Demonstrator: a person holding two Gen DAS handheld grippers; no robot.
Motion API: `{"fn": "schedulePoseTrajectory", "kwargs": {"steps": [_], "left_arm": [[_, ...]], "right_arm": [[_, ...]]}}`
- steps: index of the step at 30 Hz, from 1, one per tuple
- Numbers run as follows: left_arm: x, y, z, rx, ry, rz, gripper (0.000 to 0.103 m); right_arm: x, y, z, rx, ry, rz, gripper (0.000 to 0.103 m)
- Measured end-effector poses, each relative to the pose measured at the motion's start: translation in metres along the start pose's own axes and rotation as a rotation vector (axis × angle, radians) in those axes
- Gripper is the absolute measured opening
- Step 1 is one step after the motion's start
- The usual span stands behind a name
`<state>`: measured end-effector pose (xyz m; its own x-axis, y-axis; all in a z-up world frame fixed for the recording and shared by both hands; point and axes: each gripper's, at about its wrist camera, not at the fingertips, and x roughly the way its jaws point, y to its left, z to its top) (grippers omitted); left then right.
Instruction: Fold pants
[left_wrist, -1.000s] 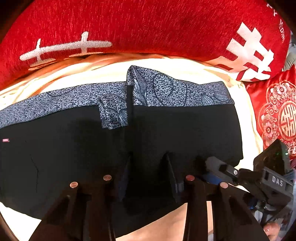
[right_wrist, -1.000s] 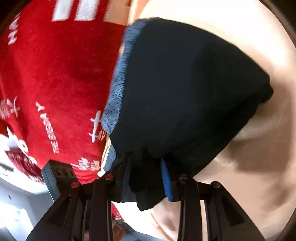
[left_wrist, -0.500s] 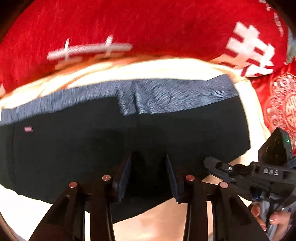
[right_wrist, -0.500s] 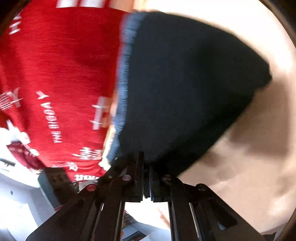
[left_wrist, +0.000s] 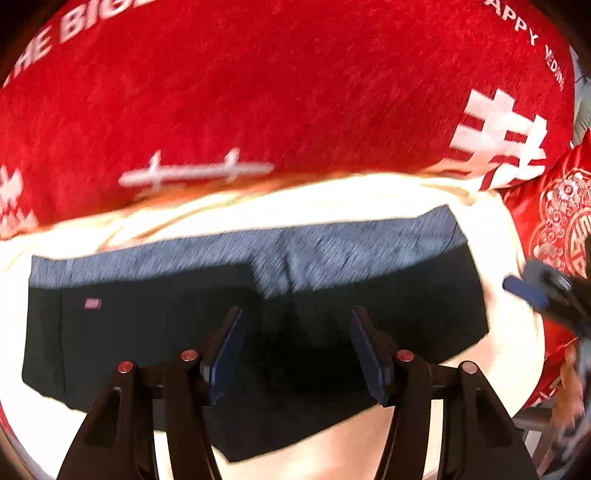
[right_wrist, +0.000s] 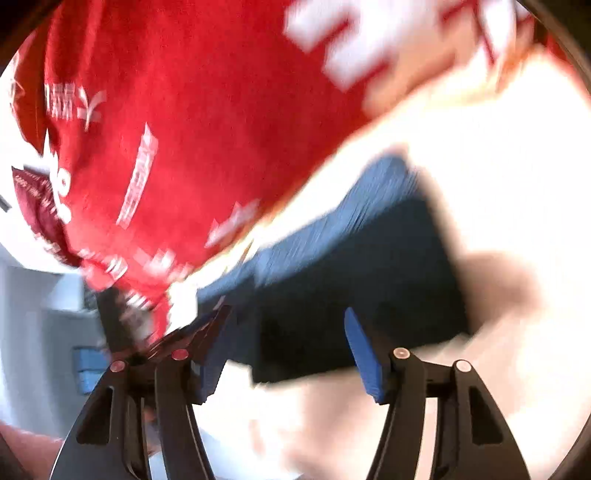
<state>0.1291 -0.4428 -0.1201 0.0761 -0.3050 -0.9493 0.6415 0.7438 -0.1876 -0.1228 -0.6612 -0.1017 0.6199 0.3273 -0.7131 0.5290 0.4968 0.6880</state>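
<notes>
Pants (left_wrist: 155, 332) lie folded on the cream sheet (left_wrist: 332, 206); left gripper (left_wrist: 299, 350) and right gripper (right_wrist: 284, 343) are opening, holding nothing.

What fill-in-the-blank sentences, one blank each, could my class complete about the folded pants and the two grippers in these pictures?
1. The pants are mostly black with a patterned band along the far edge coloured ____.
2. Behind the pants lies a big blanket coloured ____.
3. The pants rest flat on a sheet coloured ____.
4. The opening fingers of the left gripper and the right gripper press on ____.

Missing words: blue-grey; red; cream; nothing
</notes>
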Motion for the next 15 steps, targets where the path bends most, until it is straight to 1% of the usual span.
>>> {"fn": "schedulePoseTrajectory", "kwargs": {"steps": [2, 3, 4, 5, 6, 7, 9, 11, 12, 13, 14, 15], "left_arm": [[0.015, -0.017, 0.014, 0.012, 0.003, -0.002, 0.06], [0.021, -0.022, 0.018, 0.016, 0.004, -0.005, 0.06], [0.032, -0.029, 0.022, 0.02, 0.008, -0.007, 0.06], [0.037, -0.032, 0.024, 0.022, 0.01, -0.004, 0.06], [0.045, -0.035, 0.026, 0.025, 0.013, 0.0, 0.06], [0.053, -0.039, 0.028, 0.028, 0.016, 0.005, 0.06], [0.066, -0.04, 0.028, 0.031, 0.031, 0.024, 0.06], [0.074, -0.038, 0.024, 0.03, 0.05, 0.038, 0.06], [0.074, -0.036, 0.021, 0.032, 0.052, 0.039, 0.06], [0.072, -0.035, 0.017, 0.038, 0.048, 0.039, 0.06], [0.072, -0.033, 0.012, 0.042, 0.049, 0.037, 0.06], [0.071, -0.032, 0.008, 0.049, 0.053, 0.037, 0.06]], "right_arm": [[0.002, -0.018, 0.026, 0.008, -0.024, -0.079, 0.065], [0.004, -0.028, 0.035, 0.023, -0.024, -0.103, 0.064], [0.011, -0.039, 0.045, 0.042, -0.019, -0.115, 0.06], [0.022, -0.049, 0.053, 0.06, -0.001, -0.09, 0.056], [0.03, -0.057, 0.058, 0.078, 0.019, -0.075, 0.049], [0.041, -0.069, 0.063, 0.106, 0.044, -0.064, 0.048], [0.055, -0.079, 0.067, 0.134, 0.071, -0.031, 0.048], [0.067, -0.094, 0.066, 0.184, 0.111, 0.0, 0.044], [0.07, -0.1, 0.064, 0.209, 0.121, 0.001, 0.039], [0.069, -0.106, 0.064, 0.24, 0.131, 0.024, 0.036], [0.066, -0.101, 0.063, 0.236, 0.138, 0.052, 0.035], [0.068, -0.081, 0.065, 0.197, 0.146, 0.052, 0.034]]}}
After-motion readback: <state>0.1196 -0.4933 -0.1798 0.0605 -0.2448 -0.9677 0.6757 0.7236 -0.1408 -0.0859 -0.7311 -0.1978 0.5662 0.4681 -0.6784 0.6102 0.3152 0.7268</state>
